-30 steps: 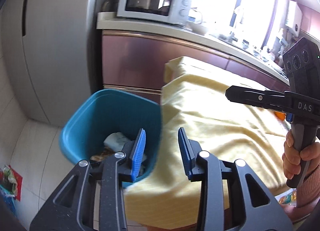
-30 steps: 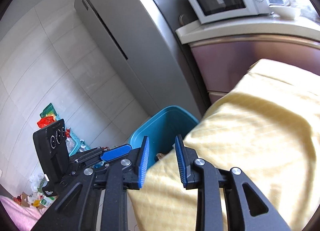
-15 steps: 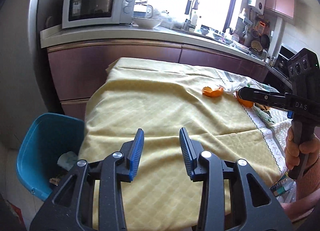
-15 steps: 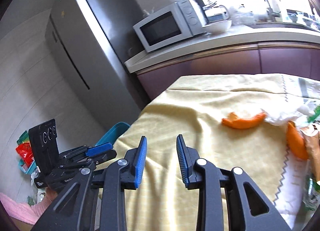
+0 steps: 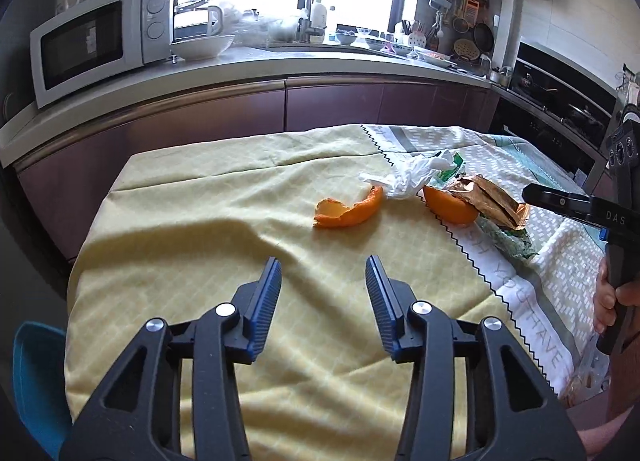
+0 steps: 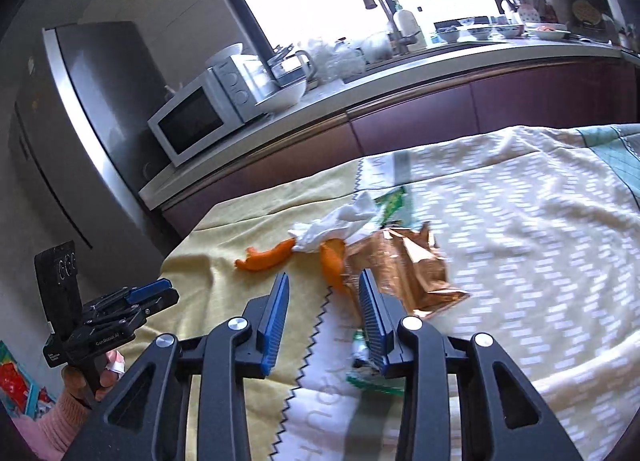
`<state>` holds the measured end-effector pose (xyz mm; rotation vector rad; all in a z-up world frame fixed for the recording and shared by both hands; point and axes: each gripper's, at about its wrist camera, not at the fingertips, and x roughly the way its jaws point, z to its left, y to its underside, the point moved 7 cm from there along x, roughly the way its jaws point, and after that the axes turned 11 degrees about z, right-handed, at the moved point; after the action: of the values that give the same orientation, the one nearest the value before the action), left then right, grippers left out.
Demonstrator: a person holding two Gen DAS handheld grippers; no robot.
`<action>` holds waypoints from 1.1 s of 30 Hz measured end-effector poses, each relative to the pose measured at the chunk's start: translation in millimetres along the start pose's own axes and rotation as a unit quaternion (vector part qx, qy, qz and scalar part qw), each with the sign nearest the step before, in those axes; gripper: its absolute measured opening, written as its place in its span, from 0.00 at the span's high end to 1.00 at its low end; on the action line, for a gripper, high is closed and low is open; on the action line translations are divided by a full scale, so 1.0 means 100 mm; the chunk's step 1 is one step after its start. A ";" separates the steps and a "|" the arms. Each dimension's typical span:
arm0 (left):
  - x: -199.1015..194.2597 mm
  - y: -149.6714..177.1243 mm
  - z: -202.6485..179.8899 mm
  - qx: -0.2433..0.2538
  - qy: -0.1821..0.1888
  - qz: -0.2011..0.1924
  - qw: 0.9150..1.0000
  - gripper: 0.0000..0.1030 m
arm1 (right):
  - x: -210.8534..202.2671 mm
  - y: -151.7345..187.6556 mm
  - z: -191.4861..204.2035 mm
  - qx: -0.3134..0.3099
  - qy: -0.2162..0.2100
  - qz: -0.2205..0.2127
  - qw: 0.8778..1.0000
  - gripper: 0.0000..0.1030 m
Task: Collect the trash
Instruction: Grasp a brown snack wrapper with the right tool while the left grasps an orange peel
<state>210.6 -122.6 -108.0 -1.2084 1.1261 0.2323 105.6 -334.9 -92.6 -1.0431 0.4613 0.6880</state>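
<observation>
The left gripper point(image 5: 323, 275) stands over the yellow cloth point(image 5: 192, 229) of the bench, jaws apart and nothing between them; they have just been opening. The right gripper point(image 6: 323, 293) is likewise parted and empty, its jaws also just opening; it hangs above the zigzag seam where the yellow cloth meets the grey-and-white patterned cloth point(image 6: 520, 245).

The trash lies in one cluster on the bench, at about 1 o'clock from the left gripper: a curled orange peel point(image 5: 348, 210) on the yellow cloth; a crumpled white tissue point(image 5: 408, 177) touching its far end; a second orange peel point(image 5: 450, 205) just beside the seam; a crumpled gold-brown wrapper point(image 5: 490, 199) resting against that peel; a green-and-white wrapper point(image 5: 508, 241) lying partly under the gold one. In the right wrist view the second peel and the gold-brown wrapper sit at 12 to 1 o'clock just ahead of the right fingertips; whether the right finger touches the wrapper cannot be told.

A teal bin point(image 5: 34, 377) shows at 8 o'clock in the left wrist view, below the bench edge. A white microwave point(image 5: 96, 43) stands on the kitchen counter point(image 5: 280, 61) at 10 o'clock; a grey refrigerator point(image 6: 72, 121) stands beside it in the right wrist view.
</observation>
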 end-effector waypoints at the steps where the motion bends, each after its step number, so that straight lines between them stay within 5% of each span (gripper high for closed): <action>1: 0.06 -0.05 -0.03 0.004 -0.002 0.003 1.000 0.55 | -0.02 -0.01 -0.08 0.009 0.005 -0.004 1.000 0.65; 9: 0.48 -0.37 -0.02 -0.003 -0.004 0.029 1.000 0.52 | -0.01 -0.01 -0.56 0.058 0.023 -0.005 0.998 0.55; 21: 0.87 -0.52 -0.10 0.018 -0.001 0.064 0.998 0.47 | -0.02 0.01 -0.77 0.094 0.021 -0.006 0.995 0.45; 28: 0.97 -0.48 -0.16 0.026 0.003 0.084 0.996 0.66 | -0.06 0.02 -0.98 0.128 0.042 -0.006 0.991 0.38; 33: 0.98 -0.46 -0.17 0.026 0.006 0.087 0.996 0.83 | 0.02 0.09 -0.97 0.136 0.016 0.020 0.990 0.38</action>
<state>279.2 -194.0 -155.2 -1.0669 1.2419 0.3262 98.2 -419.0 -142.2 -0.7903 0.5870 0.6240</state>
